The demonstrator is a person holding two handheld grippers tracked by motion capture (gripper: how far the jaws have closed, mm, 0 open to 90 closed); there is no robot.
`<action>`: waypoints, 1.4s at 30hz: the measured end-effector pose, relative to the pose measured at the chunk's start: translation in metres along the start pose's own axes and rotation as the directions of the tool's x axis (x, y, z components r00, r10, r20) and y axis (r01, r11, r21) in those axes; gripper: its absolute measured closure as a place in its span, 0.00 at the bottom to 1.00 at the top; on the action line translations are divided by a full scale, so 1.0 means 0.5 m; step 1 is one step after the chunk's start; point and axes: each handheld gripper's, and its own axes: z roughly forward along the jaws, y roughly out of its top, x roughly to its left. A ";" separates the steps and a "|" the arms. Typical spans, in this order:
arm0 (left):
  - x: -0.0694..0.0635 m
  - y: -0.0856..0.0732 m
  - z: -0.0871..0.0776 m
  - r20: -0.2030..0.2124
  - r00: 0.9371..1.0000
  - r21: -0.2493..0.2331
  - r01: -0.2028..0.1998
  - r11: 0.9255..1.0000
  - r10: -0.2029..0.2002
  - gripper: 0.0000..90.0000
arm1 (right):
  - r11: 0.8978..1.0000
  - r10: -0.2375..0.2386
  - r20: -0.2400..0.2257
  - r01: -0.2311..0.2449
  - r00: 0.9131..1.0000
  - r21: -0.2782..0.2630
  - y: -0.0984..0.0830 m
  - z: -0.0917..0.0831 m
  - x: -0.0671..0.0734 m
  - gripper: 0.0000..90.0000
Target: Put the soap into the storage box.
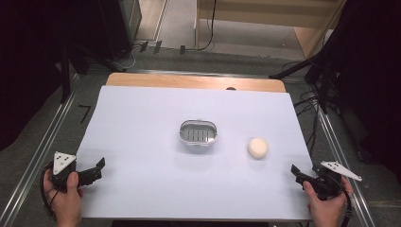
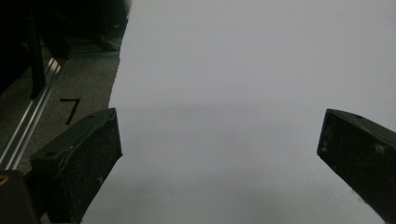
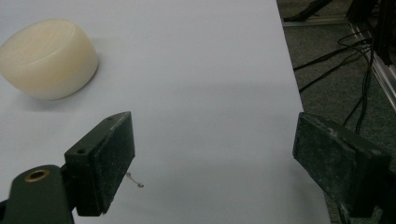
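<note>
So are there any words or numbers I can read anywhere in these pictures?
"7": a black mark on the grey floor left of the table, seen in the high view and the left gripper view.
No other writing can be read; the soap and metal soap dish show none.

white table (image 1: 142,123), metal soap dish (image 1: 198,133), cream soap (image 1: 257,147)
</note>
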 end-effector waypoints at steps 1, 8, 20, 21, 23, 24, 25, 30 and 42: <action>0.000 0.000 0.000 0.002 1.000 0.003 -0.001 1.000 0.001 0.00 | 1.000 -0.001 0.000 0.001 1.000 -0.001 0.000 0.000 0.000 0.15; -0.003 0.001 0.002 0.000 1.000 0.007 -0.015 1.000 0.015 0.00 | 1.000 0.016 -0.023 -0.016 1.000 -0.004 0.001 -0.001 0.000 0.16; -0.006 0.001 0.002 -0.017 1.000 0.012 -0.024 1.000 0.024 0.00 | 1.000 -0.006 -0.024 0.006 1.000 0.001 0.010 -0.006 0.021 0.16; -0.006 0.001 0.002 -0.017 1.000 0.011 -0.025 1.000 0.025 0.00 | 1.000 -0.009 -0.026 0.009 1.000 0.003 0.012 -0.007 0.026 0.16; -0.005 0.001 0.002 -0.014 1.000 0.009 -0.024 1.000 0.024 0.00 | 1.000 -0.018 -0.031 0.018 0.999 0.003 0.017 -0.006 0.033 0.16; -0.005 0.000 0.002 -0.013 1.000 0.009 -0.024 1.000 0.024 0.00 | 1.000 -0.029 -0.048 0.030 0.998 0.007 0.024 -0.004 0.045 0.16; -0.005 0.001 0.002 -0.014 1.000 0.010 -0.025 1.000 0.025 0.00 | 0.999 -0.029 -0.051 0.030 0.998 0.010 0.027 -0.004 0.050 0.16; -0.004 0.000 0.001 -0.009 1.000 0.008 -0.020 1.000 0.020 0.00 | 0.998 -0.053 -0.069 0.054 0.996 0.012 0.047 0.002 0.076 0.16; -0.004 0.000 0.002 -0.006 1.000 0.008 -0.018 1.000 0.018 0.00 | 0.998 -0.063 -0.093 0.063 0.994 0.002 0.079 0.018 0.108 0.15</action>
